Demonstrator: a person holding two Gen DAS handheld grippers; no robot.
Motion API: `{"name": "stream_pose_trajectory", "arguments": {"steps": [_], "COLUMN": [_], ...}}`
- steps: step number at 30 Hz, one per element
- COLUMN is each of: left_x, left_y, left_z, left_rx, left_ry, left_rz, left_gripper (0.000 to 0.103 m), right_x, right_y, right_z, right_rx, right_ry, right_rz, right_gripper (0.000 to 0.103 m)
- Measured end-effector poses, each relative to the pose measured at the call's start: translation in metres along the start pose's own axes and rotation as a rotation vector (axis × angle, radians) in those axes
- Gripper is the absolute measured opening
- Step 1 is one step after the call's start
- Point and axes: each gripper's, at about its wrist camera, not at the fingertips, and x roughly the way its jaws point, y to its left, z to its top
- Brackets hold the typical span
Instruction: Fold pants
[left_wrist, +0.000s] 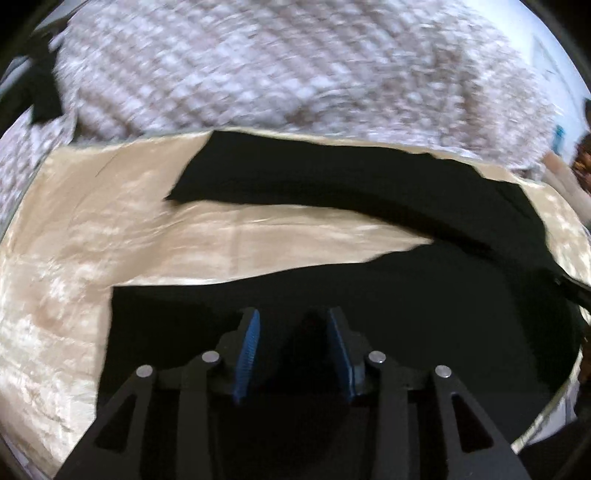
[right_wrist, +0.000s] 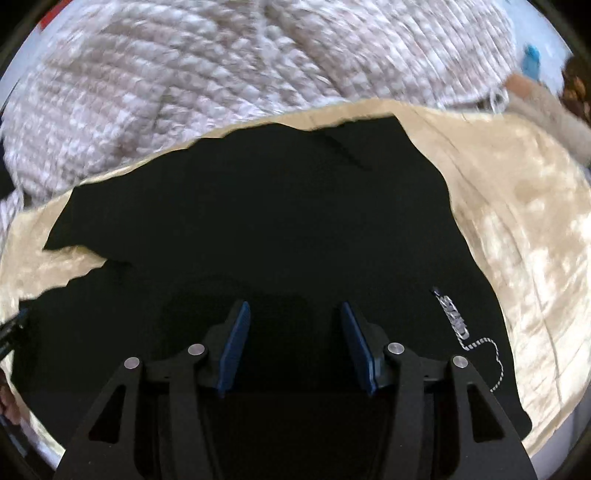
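While both jaws gape, matte black pants (left_wrist: 369, 280) sprawl V-shaped, sheeny beige sheet (left_wrist: 110, 229), nubbly quilt (right_wrist: 184, 92) behind.

Both cams sit behind their own fingers, looking forward and down along them at the bed.

Left wrist cam: left gripper (left_wrist: 291, 347) at bottom centre, low and close over the near leg of the black pants (left_wrist: 369, 295); second leg runs across ahead of the tips, beige sheet (left_wrist: 74, 258) to its left, quilted blanket (left_wrist: 258, 66) farthest ahead.

Right wrist cam: right gripper (right_wrist: 293, 343) at bottom centre, close over the pants (right_wrist: 277, 206) waist end, drawstring (right_wrist: 480, 343) right of the tips.

Overlap: pants, sheet (right_wrist: 535, 240), blanket (right_wrist: 184, 74). Both frames motion-blurred.
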Motion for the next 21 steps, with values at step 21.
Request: {"name": "stream_pose_trajectory", "arguments": {"steps": [21], "left_x": [0.006], "left_y": [-0.026], "left_z": [-0.006], "left_rx": [0.083], "left_ry": [0.04], "left_rz": [-0.037], "left_gripper": [0.049], "right_x": [0.002], "right_y": [0.03], "right_z": [-0.013], "right_rx": [-0.111], "right_ry": [-0.004], "right_rz": [0.109], "right_gripper": [0.052]}}
